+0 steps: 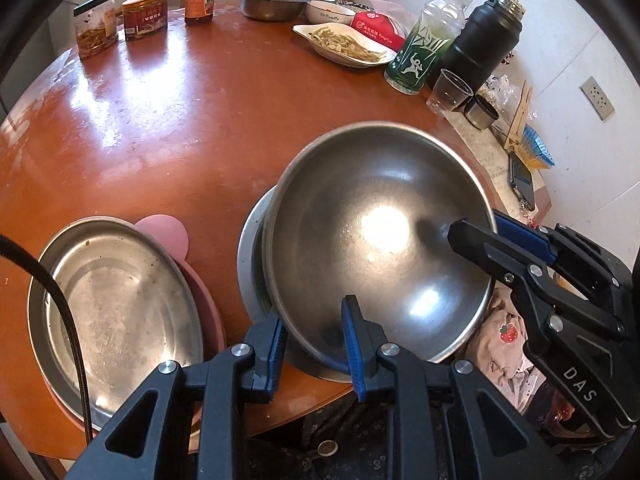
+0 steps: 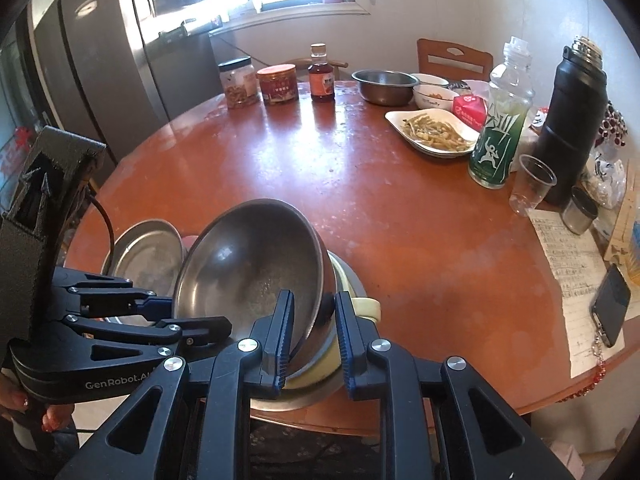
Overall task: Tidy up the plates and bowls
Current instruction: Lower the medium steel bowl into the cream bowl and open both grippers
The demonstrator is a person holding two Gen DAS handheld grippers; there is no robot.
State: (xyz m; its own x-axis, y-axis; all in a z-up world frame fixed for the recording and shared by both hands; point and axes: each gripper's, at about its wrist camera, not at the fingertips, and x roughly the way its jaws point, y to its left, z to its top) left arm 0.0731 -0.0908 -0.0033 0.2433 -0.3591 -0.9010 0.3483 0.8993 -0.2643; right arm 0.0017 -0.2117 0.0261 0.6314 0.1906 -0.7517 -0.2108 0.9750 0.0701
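Note:
A large steel bowl (image 1: pixel 380 232) (image 2: pixel 248 264) hangs tilted over the near edge of the round brown table (image 1: pixel 180 112). My left gripper (image 1: pixel 314 340) (image 2: pixel 188 314) is shut on its near-left rim. My right gripper (image 2: pixel 312 336) (image 1: pixel 478 226) is shut on the opposite rim, one finger inside the bowl and one outside. Beneath the bowl sits a cream bowl (image 2: pixel 360 308) on a round steel plate (image 1: pixel 248 252) (image 2: pixel 296 400). To the left, an oval steel plate (image 1: pixel 120 304) (image 2: pixel 148 248) rests on a pink plate (image 1: pixel 164 228).
At the back stand a smaller steel bowl (image 1: pixel 272 4), white bowls (image 1: pixel 330 12), a dish of food (image 1: pixel 344 44) and three jars (image 1: pixel 144 16). On the right are a green bottle (image 1: pixel 424 52), a black flask (image 1: pixel 480 40), a plastic cup (image 1: pixel 448 92), papers and a phone (image 2: pixel 610 304).

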